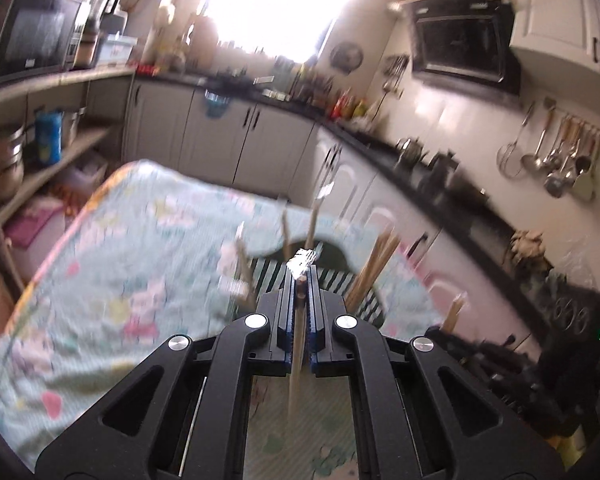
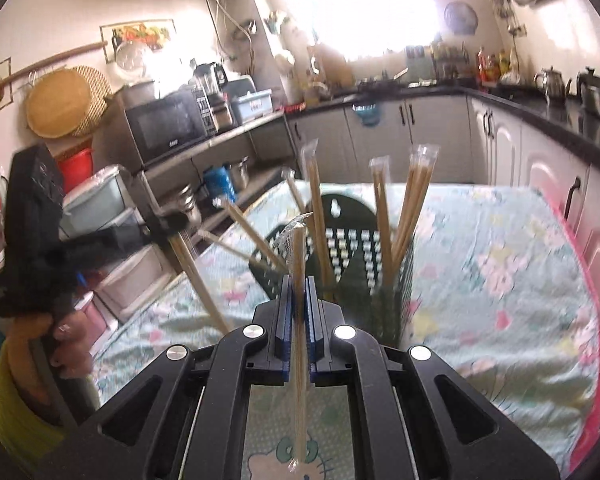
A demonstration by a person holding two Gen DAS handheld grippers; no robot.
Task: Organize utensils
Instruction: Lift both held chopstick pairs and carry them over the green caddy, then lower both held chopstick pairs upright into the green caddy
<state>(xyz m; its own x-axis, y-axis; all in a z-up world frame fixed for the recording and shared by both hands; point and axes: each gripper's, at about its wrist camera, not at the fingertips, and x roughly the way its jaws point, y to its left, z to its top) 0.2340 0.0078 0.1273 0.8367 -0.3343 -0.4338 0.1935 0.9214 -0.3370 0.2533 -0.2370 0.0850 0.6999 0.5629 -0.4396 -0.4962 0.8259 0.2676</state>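
Observation:
In the left wrist view my left gripper (image 1: 300,280) is shut on a pair of wrapped wooden chopsticks (image 1: 297,352) that stands nearly upright between the blue pads. Behind it is a dark green slotted utensil holder (image 1: 340,280) with several wrapped chopsticks (image 1: 374,268) leaning in it. My right gripper (image 2: 299,282) is shut on another wrapped chopstick pair (image 2: 299,320), held just in front of the same holder (image 2: 348,240). At the left of the right wrist view a hand (image 2: 66,344) carries the left gripper (image 2: 168,220) with its chopsticks (image 2: 198,280) hanging down.
The holder stands on a table under a pastel cartoon-print cloth (image 2: 480,280). Black counters with white cabinets (image 1: 260,132) run along the back and right walls. A shelf with a microwave (image 2: 168,128) is on the left. Ladles (image 1: 556,156) hang on the right wall.

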